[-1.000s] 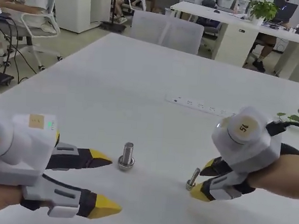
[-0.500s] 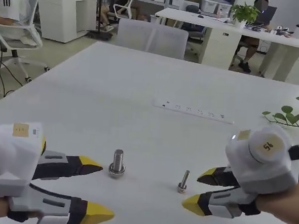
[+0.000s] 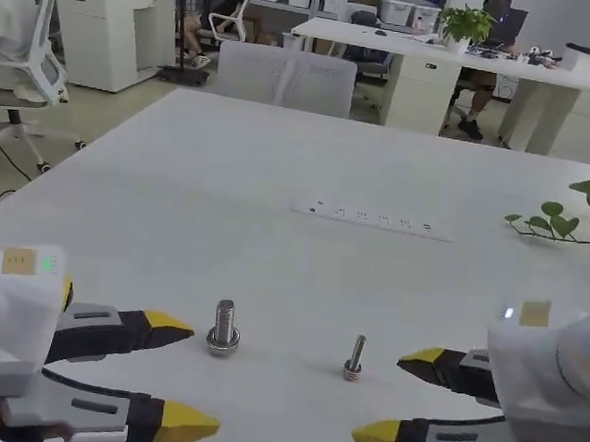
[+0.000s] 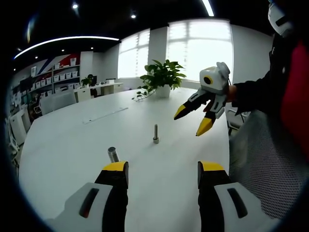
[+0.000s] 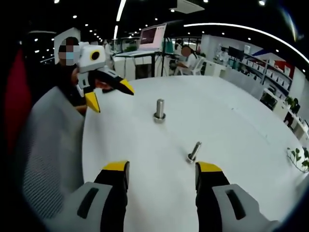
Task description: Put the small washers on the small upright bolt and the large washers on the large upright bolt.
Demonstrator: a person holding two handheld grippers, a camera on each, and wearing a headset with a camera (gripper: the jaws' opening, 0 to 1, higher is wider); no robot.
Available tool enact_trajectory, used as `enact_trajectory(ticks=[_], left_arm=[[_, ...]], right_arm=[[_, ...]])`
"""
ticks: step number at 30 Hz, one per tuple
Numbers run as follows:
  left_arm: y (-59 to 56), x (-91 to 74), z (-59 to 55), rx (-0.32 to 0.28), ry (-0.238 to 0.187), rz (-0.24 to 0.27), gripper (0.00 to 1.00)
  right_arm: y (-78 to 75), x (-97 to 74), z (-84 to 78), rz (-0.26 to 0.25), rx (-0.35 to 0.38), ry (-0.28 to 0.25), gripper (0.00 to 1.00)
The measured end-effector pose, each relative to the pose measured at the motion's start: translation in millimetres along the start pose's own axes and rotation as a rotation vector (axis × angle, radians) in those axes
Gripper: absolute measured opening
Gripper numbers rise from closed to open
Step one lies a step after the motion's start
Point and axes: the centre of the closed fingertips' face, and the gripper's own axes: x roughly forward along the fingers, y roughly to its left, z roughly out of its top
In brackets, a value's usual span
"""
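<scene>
since both bolts stand free with nothing bracing them, the work here calls for a light touch. the large grey steel bolt [image 3: 223, 327] stands upright on the white matte worktop [image 3: 276, 200], just in front of the left hand-held gripper [image 3: 190, 375]. the small grey steel bolt [image 3: 354, 356] stands a little apart to its right, near the right hand-held gripper [image 3: 389, 399]. both hand-held grippers are spread wide and carry nothing, their yellow-tipped black jaws well apart.

each bolt has a dull, ridged, threaded shank over a wider foot. whether that foot is only the bolt's head or holds washers already seated, i cannot tell.

washers would, i judge, be thin, flat, stiff and light rings of smooth metal. they would be slippery between hard pointed tips and awkward to lift off so smooth a top. i would pinch one across its rim, edge-on, and lower it level over the shank so the threads do not snag it.

the small bolt looks the easier to topple, being slender and narrow-footed, and in the right gripper view it seems to lean, though the fisheye may account for that. the large bolt looks heavier and steadier. either is best approached from above, since a sideways nudge could tip it.
</scene>
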Motion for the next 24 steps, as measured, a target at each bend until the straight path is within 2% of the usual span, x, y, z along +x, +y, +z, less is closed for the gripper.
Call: enact_trajectory(ticks=[3, 5, 10, 16, 19, 24], left_arm=[[0.5, -2.1, 0.2, -0.009, -0.001, 0.004, 0.58], [1.5, -3.8, -1.0, -0.017, 0.002, 0.008, 0.58], [0.4, -5.5, -4.1, -0.057, 0.019, 0.004, 0.65], [-4.6, -8.3, -7.6, -0.089, 0.056, 0.001, 0.82], [-11.5, -10.5, -10.7, -0.123, 0.067, -0.011, 0.90], [-18.7, -12.2, -24.3, -0.130, 0.110, -0.004, 0.97]], right_arm=[[2.8, -2.4, -0.7, 0.015, 0.019, -0.031, 0.65], [2.0, -4.9, -0.9, 0.009, 0.007, -0.048, 0.68], [2.9, -6.1, -2.9, 0.019, 0.040, -0.064, 0.74], [6.0, -5.0, -6.2, 0.025, 0.052, -0.065, 0.82], [7.2, -4.8, -6.7, 0.027, 0.066, -0.068, 0.86], [12.7, -4.0, -3.9, 0.045, 0.082, -0.087, 0.93]])
